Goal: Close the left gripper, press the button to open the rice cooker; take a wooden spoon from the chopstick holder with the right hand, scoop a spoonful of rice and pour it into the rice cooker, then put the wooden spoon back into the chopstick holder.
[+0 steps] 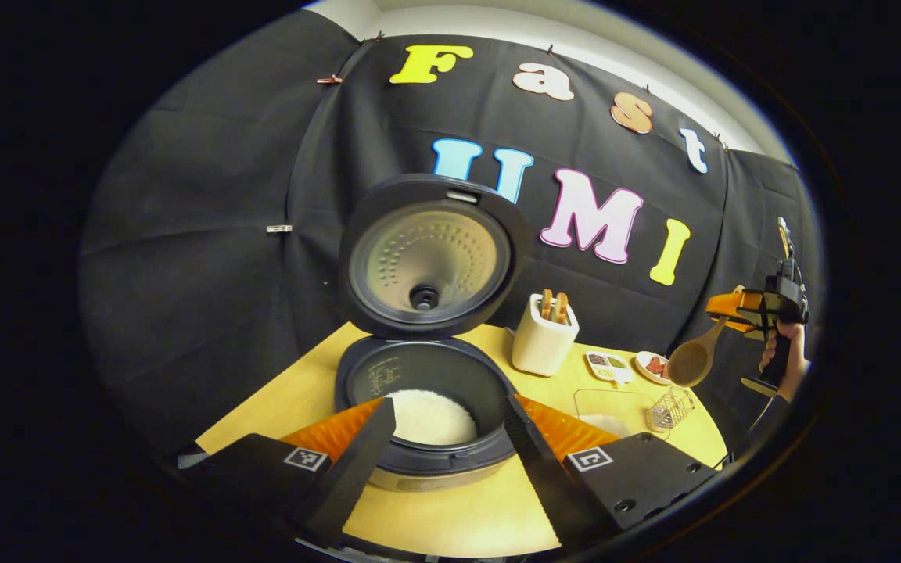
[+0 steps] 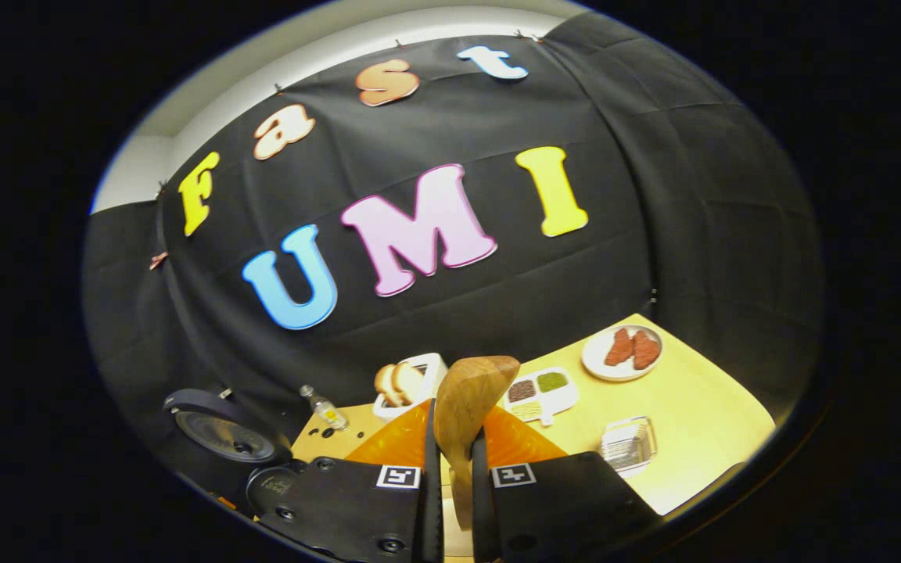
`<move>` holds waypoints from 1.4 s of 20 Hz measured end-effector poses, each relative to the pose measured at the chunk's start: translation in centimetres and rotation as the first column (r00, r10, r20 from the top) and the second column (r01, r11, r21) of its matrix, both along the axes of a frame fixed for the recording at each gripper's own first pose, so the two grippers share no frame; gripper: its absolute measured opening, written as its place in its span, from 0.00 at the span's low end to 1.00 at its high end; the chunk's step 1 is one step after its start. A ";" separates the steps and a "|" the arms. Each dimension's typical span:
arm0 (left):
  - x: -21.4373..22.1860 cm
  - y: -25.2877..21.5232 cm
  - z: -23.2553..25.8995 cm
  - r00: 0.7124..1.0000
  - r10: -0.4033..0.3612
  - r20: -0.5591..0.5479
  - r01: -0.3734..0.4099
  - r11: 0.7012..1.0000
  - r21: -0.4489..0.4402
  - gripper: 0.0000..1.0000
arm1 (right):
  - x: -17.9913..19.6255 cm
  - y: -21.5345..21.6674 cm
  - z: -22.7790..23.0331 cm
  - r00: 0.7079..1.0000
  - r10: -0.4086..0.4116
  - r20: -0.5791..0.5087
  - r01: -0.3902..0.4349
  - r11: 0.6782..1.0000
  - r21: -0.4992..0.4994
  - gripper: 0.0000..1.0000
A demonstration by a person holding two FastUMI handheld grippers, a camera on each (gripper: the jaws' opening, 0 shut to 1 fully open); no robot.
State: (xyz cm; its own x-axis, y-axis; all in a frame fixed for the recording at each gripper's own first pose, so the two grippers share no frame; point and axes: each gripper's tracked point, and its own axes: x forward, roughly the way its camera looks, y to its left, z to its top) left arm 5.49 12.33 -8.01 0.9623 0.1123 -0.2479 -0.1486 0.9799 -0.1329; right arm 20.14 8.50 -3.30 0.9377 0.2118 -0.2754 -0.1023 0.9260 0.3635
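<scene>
The wooden spoon (image 2: 470, 407) has a smooth, satiny grain, and the table (image 1: 450, 516) looks like pale, matt wood. The rice cooker (image 1: 427, 407) is dark, faintly glossy plastic; its lid (image 1: 428, 258) carries a dimpled, dull metal plate. The wire basket (image 1: 671, 408) is shiny metal.

On my left gripper (image 1: 450, 446) I see two flat black housings, each with a square black-and-white marker and small screw holes, and fingers (image 1: 533, 446) with saw-toothed inner edges. My right gripper (image 2: 450, 500) has the same black housings, markers and round screws. A hand (image 1: 785, 356) with a dark sleeve grips its black handle.
</scene>
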 end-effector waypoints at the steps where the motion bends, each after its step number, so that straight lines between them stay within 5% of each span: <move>1: 0.2 -0.9 0.1 1.000 -0.003 -0.002 0.003 1.000 -0.004 0.95 | 0.3 -1.7 -0.3 1.000 -0.027 -0.010 0.027 1.000 0.007 0.18; 7: 2.1 -6.7 1.1 0.999 -0.026 -0.018 0.026 1.000 -0.016 0.95 | 3.6 -9.8 -2.5 0.989 -0.141 -0.053 0.143 0.989 0.039 0.19; 12: 2.7 -10.5 2.0 1.000 -0.001 -0.030 0.004 0.997 0.079 0.95 | 6.7 -13.9 -6.7 0.974 -0.198 -0.114 0.207 0.976 0.072 0.19; 22: 3.4 -14.8 2.8 0.990 0.140 -0.034 -0.138 0.989 0.050 0.95 | 10.3 -15.8 -16.4 0.951 -0.167 -0.259 0.179 0.984 0.022 0.19; 28: 2.7 -12.8 5.8 0.973 0.229 0.021 -0.230 0.969 0.094 0.95 | 10.4 -15.8 -19.3 0.936 -0.167 -0.310 0.180 0.984 0.012 0.21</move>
